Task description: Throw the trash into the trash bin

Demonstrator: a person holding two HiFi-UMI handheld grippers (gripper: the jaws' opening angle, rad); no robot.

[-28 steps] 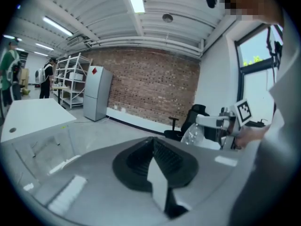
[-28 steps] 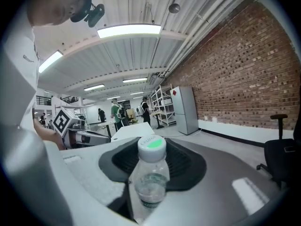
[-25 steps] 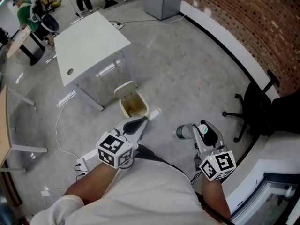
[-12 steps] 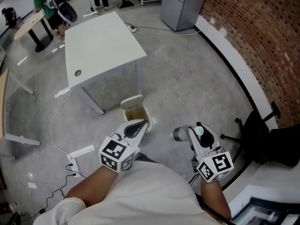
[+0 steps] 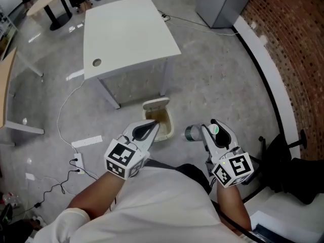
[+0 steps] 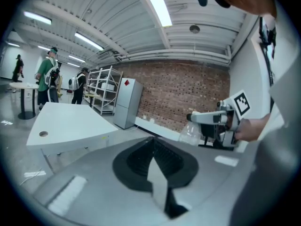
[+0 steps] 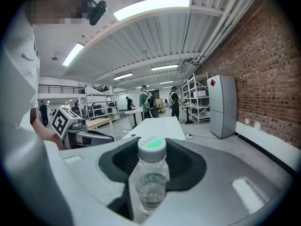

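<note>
Clear plastic bottle [image 7: 150, 182] with a white cap stands upright between the jaws of the right gripper [image 5: 205, 134], which are set at a middling width and press on its sides. Beside it, the left gripper [image 6: 155, 164] has its jaws drawn almost together on a thin pale scrap [image 6: 157, 178]. Below and just ahead of the left gripper's tip, the trash bin [image 5: 170, 124] sits on the grey concrete floor [image 5: 217, 85], lid tipped back, mouth open. Behind the bin stands a white table [image 5: 126, 32]. Farther off are a grey cabinet [image 5: 223, 1] and a brick wall [image 5: 298, 49].
</note>
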